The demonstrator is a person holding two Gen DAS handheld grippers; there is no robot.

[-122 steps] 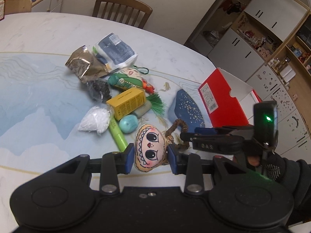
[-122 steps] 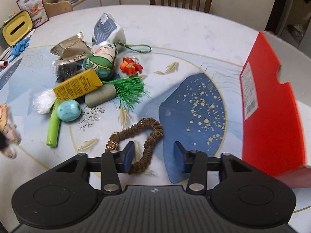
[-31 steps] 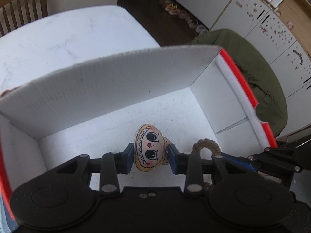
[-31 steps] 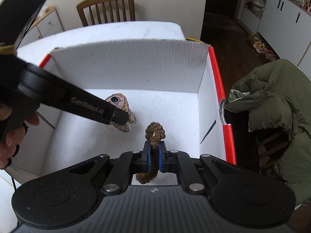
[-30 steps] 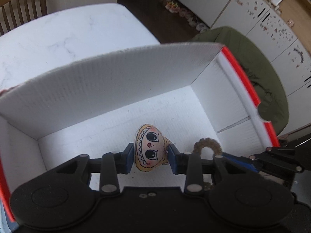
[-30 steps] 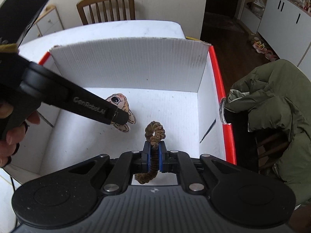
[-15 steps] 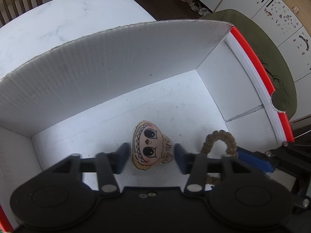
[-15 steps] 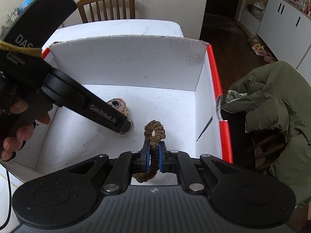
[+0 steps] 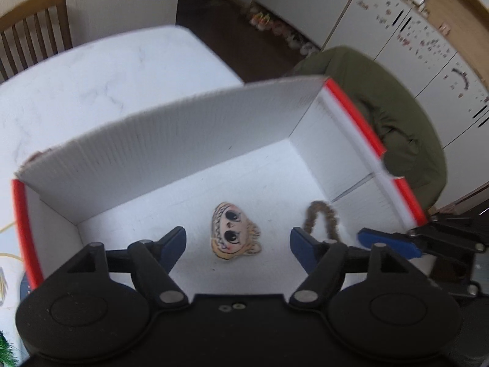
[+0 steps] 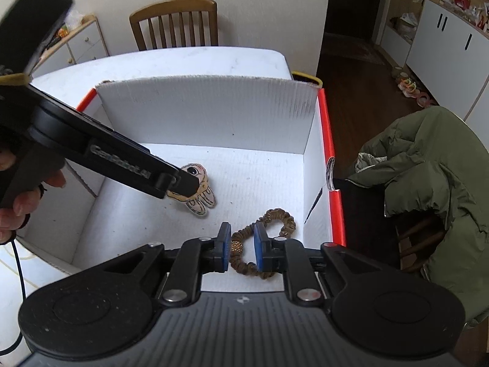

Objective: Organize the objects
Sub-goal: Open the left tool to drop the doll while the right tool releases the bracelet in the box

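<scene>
White box (image 9: 189, 140) with red rim on pale marbled worktop (image 9: 101, 70). Doll (image 9: 233, 235) and scrunchie (image 10: 266, 238) lying on box floor, apart. Beyond: wooden chair (image 10: 175, 21), green jacket (image 10: 434, 177), white cabinets (image 9: 406, 30). Left gripper (image 9: 238, 241) above doll, jaws wide apart. Right gripper (image 10: 241, 250) low over scrunchie, jaws parted, straddling it without touching.
</scene>
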